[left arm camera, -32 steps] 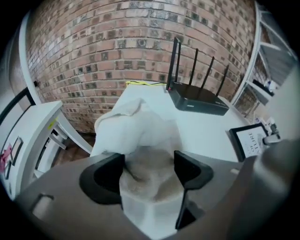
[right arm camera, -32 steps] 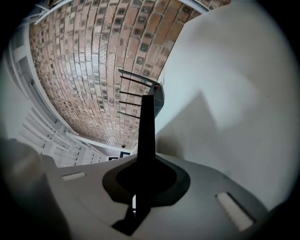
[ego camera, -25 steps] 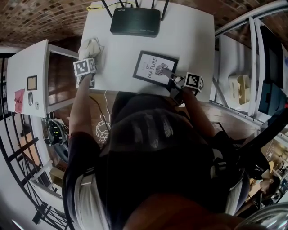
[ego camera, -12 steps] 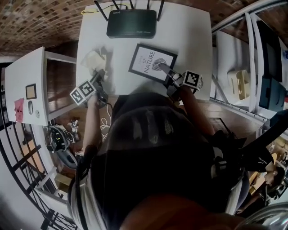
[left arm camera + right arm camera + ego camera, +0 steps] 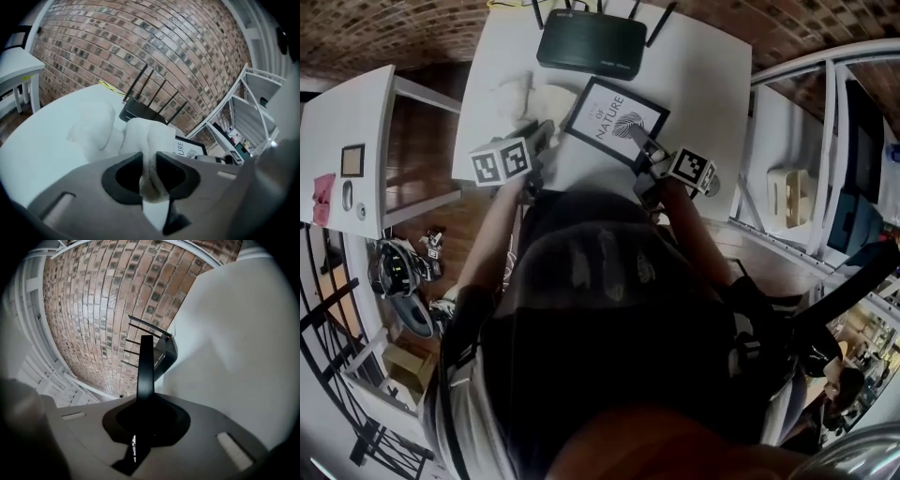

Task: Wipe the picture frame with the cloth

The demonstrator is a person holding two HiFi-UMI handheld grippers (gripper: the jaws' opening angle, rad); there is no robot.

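**Item 1. White table (image 5: 698,80).** It is the largest surface in front of you and carries every item below. A brick wall stands behind it in both gripper views.

**Item 2. Side table (image 5: 356,103).** White, it stands to your left and apart from the main table. A few small flat things lie on it, too small to identify.

**Item 3. Router (image 5: 589,45).** Black, with several thin antennas, it sits at the far edge of the main table, just beyond the frame.

**Item 4. Picture frame (image 5: 614,120).** It has a black border and a white print with lettering and a dark leaf-like motif. It sits mid-table in front of the router, turned at an angle to the table edges. Whether it lies flat or one side is raised cannot be told from the head view.

**Item 5. Cloth (image 5: 530,94).** White and bunched, it lies on the table to the left of the frame, close to the frame's left edge. One fold of it is pulled up into your left tool.

**Item 6. Left gripper (image 5: 540,134).** It points down toward the table, just left of the frame's near corner. Its jaws have just been closing and are now clamped on the fold of cloth, which fills the narrow gap between the pads.

**Item 7. Right gripper (image 5: 637,141).** It reaches in from your right to the frame's near right edge. Its jaws are together, pinching that thin black edge, which rises straight up between them in the right gripper view.
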